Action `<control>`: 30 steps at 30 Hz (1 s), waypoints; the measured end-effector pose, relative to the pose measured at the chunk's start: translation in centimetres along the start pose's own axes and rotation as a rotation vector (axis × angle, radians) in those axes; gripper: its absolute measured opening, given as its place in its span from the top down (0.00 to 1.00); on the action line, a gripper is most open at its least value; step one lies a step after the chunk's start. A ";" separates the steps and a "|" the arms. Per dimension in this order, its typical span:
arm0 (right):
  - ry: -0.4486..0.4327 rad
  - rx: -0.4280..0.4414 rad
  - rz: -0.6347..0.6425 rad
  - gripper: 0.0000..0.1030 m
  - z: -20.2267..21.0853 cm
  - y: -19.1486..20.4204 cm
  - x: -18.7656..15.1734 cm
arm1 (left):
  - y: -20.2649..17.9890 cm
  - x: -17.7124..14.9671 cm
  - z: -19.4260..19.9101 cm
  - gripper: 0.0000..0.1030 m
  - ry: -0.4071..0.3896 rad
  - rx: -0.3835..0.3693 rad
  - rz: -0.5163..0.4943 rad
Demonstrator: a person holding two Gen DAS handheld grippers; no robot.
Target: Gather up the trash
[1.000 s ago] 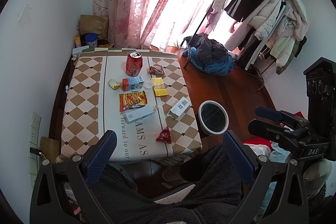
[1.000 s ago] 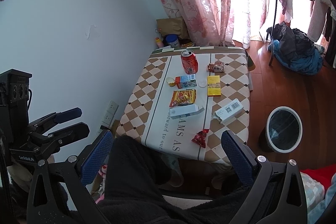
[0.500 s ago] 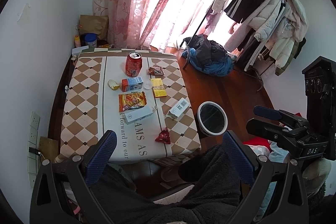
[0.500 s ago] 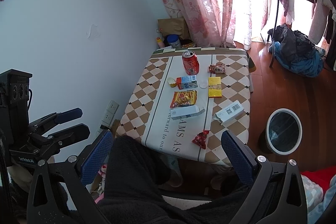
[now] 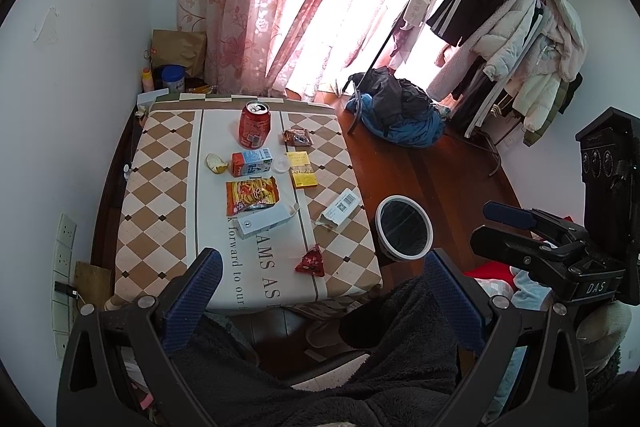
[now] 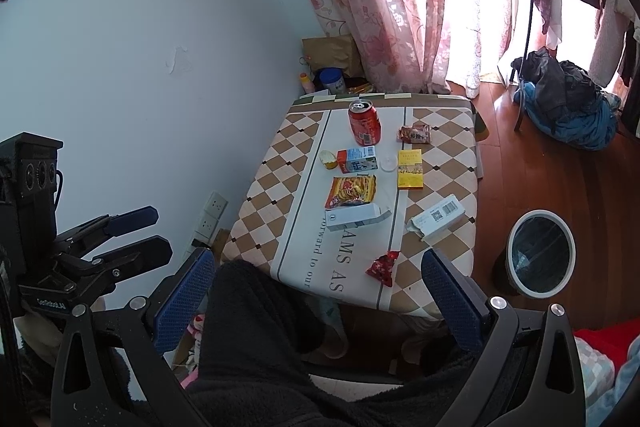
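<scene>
Both grippers are held high and back from the table [image 5: 160,187], over the person's lap, so each camera can see all the trash at once. The left gripper [image 5: 320,291] has its fingers spread wide with nothing between them, and the right gripper [image 6: 316,291] is wide and bare too, likely so either one is ready to grab. The trash lies in a loose bunch down the middle of the table: a red can [image 5: 255,125] stands upright at the far end, a small milk box [image 5: 252,163] and a bit of peel [image 5: 216,163] lie nearer, then a chip bag [image 5: 252,194] touching a long white box [image 5: 266,223]. A yellow packet [image 5: 304,169] and a white carton [image 5: 340,209] sit toward the right edge, and a red wrapper [image 5: 312,261] is nearest. The bin [image 5: 405,227] stands on the floor just beside the table's right side, open at the top, so things can be dropped in with a short move. Nothing looks picked up yet, and the red wrapper seems the easiest first grab.
</scene>
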State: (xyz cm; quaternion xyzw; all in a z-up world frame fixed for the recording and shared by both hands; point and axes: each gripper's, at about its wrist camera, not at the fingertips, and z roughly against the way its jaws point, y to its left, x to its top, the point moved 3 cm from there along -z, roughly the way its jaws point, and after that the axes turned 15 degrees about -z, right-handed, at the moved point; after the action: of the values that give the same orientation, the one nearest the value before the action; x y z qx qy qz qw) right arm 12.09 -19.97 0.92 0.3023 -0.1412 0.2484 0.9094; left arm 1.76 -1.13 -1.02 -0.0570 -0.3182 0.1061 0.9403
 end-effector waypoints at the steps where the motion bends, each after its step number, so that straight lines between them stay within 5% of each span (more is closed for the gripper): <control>1: 0.000 0.001 -0.001 0.00 0.1 0.0 0.1 | 0.0 0.0 0.0 0.00 0.000 0.000 0.000; 21: -0.005 0.009 -0.029 0.00 -0.5 0.1 0.5 | 0.7 0.8 -0.4 0.00 -0.003 0.017 0.009; 26: -0.056 -0.042 -0.155 0.00 -2.9 -3.2 1.2 | 3.6 0.9 -4.5 0.00 0.010 0.227 0.027; 30: -0.039 -0.076 -0.297 0.00 -8.1 -7.5 1.6 | 7.1 -0.2 -10.6 0.00 0.099 0.355 0.034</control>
State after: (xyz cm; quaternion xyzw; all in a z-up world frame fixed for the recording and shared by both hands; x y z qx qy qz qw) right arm 18.31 -19.62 -8.31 0.2898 -0.1219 0.0999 0.9440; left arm 6.94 5.27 -10.73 0.0994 -0.2467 0.1738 0.9482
